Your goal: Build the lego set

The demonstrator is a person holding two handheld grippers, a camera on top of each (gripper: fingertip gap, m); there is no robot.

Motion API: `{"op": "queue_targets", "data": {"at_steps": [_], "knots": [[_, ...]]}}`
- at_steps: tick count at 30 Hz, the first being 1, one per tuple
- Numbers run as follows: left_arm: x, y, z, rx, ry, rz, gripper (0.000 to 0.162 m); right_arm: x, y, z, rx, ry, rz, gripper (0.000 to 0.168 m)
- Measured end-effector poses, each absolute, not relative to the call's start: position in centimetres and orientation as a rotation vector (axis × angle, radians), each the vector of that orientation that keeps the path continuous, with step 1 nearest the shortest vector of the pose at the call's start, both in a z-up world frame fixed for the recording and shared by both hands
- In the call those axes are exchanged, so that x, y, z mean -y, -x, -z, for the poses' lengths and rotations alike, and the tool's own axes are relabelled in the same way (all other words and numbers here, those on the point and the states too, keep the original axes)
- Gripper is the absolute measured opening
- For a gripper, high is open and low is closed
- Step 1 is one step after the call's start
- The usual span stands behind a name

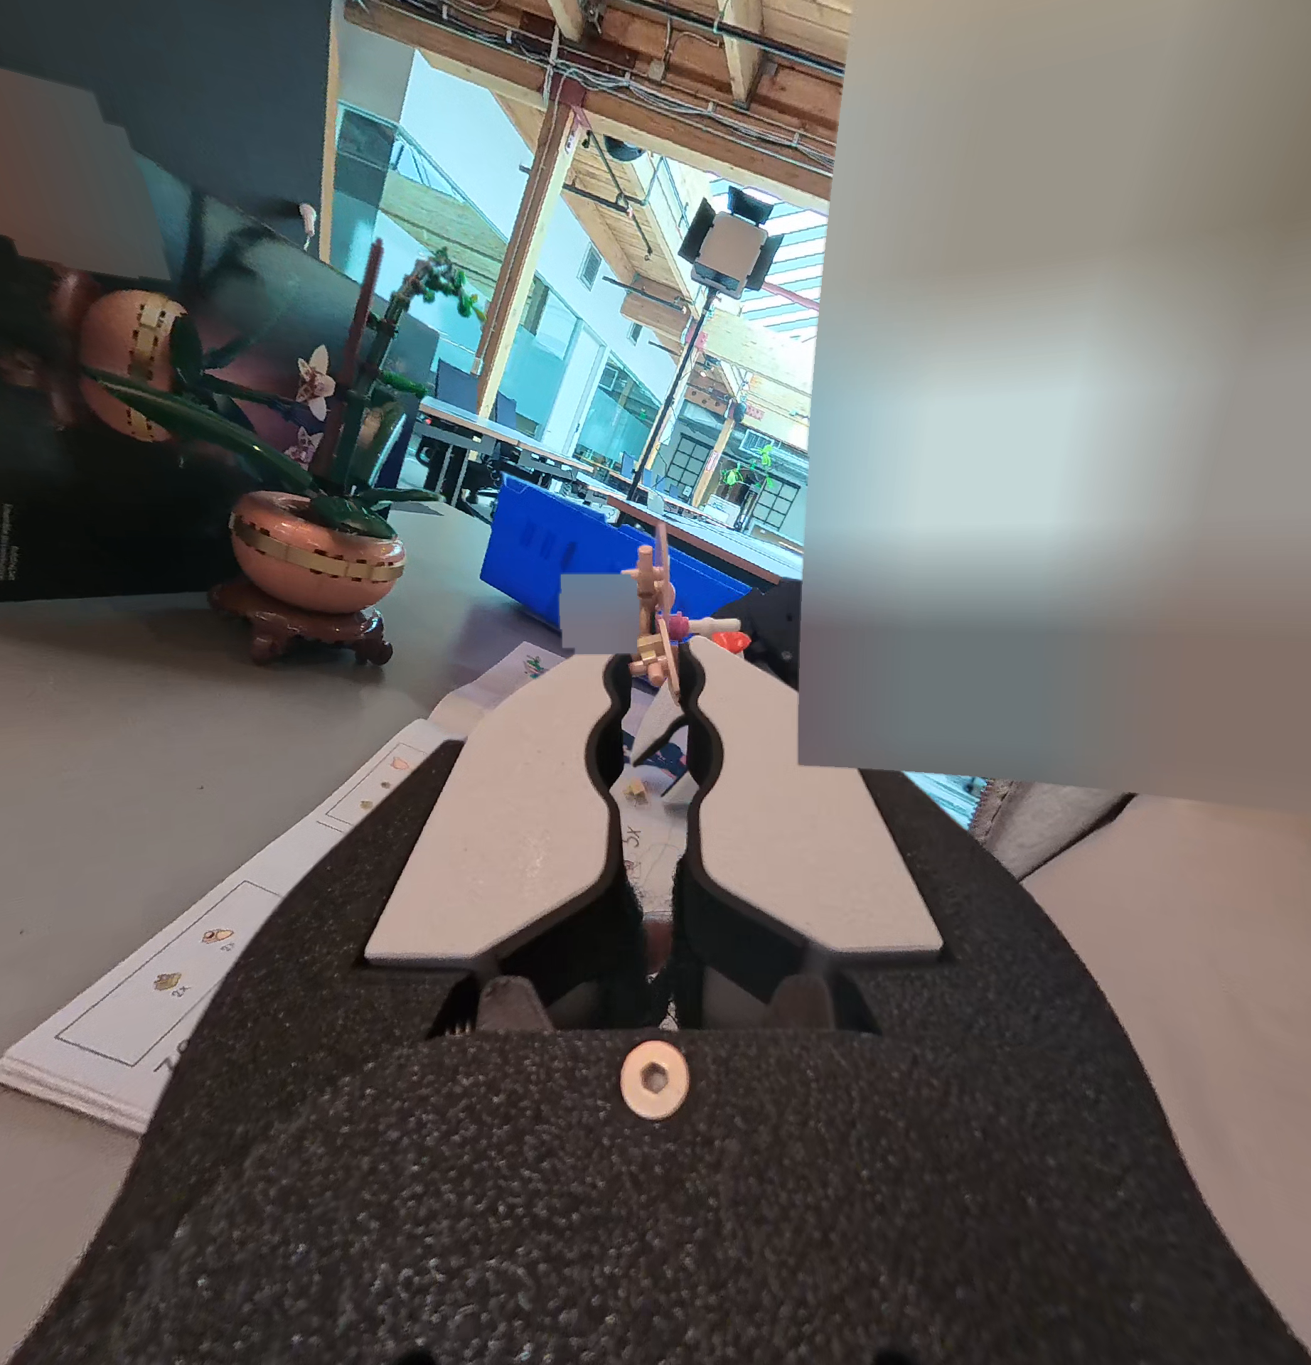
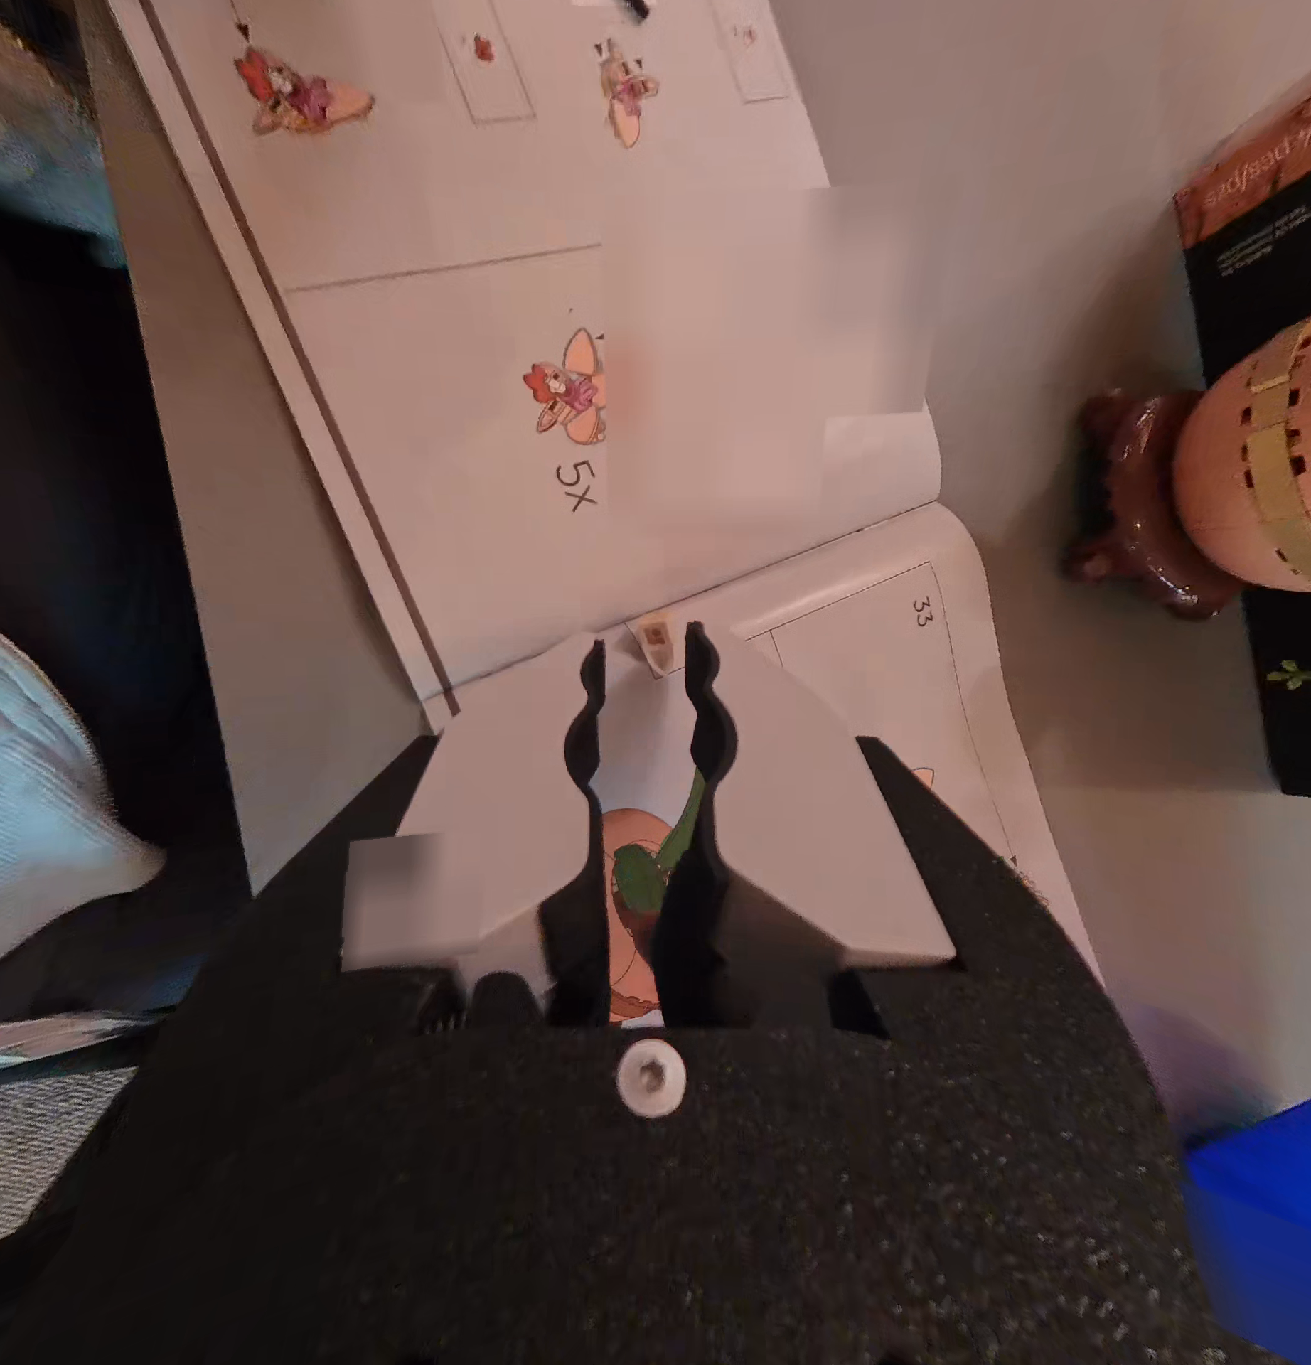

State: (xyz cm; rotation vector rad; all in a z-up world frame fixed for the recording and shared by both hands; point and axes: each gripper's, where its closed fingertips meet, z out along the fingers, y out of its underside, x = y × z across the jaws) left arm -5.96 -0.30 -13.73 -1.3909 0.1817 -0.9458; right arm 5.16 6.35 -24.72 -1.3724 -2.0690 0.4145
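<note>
My left gripper point(image 1: 654, 659) is shut on a small flower assembly point(image 1: 654, 620) of tan, pink and gold pieces, held up above the open instruction booklet point(image 1: 217, 953). A small gold piece point(image 1: 635, 790) lies on the page below the fingers. My right gripper point(image 2: 644, 641) is open, hovering low over the booklet point(image 2: 490, 310), with a small white petal piece point(image 2: 656, 644) lying on the page between and just beyond its fingertips. The built orchid in a pink pot point(image 1: 316, 550) stands on the table to the left; its pot also shows in the right wrist view point(image 2: 1258, 473).
A blue bin point(image 1: 564, 550) sits behind the left gripper, and its corner shows in the right wrist view point(image 2: 1273, 1211). The dark set box point(image 1: 84, 443) stands behind the orchid. A person's clothing shows at the left of the right wrist view point(image 2: 39, 775).
</note>
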Motion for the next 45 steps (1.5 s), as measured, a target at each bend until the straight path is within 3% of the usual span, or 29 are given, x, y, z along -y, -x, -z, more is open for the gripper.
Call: {"op": "queue_targets", "data": {"at_steps": [1,8,14,23,30,35,41,45], "knots": [[0.3,5.9,13.8,-0.182,1.392,0.954,0.011,-6.4,-5.1,24.8,2.078,1.352,-0.402,0.021],[0.1,5.6,13.8,-0.192,1.400,0.942,0.011,-7.1,-4.6,25.2,2.108,1.263,-0.336,0.010],[0.1,5.4,13.8,-0.199,1.410,0.936,0.011,-6.6,-4.5,25.0,2.183,1.131,-0.303,0.020],[0.2,5.5,13.5,-0.206,1.403,0.921,0.011,-6.3,-4.3,25.7,2.472,0.787,-0.083,0.011],[0.3,5.6,13.5,-0.202,1.395,0.924,0.011,-7.3,-3.9,25.9,2.595,1.055,-0.212,0.019],[0.2,6.1,13.6,-0.182,1.393,0.930,0.011,-7.5,-3.9,26.2,2.643,1.142,-0.306,0.009],[0.1,6.2,13.9,-0.175,1.397,0.939,0.011,-7.5,-3.9,26.2,2.564,1.311,-0.393,0.008],[-0.1,6.4,14.0,-0.141,1.384,0.976,0.011,-5.9,-1.2,22.2,2.153,1.461,-0.855,0.008]]}}
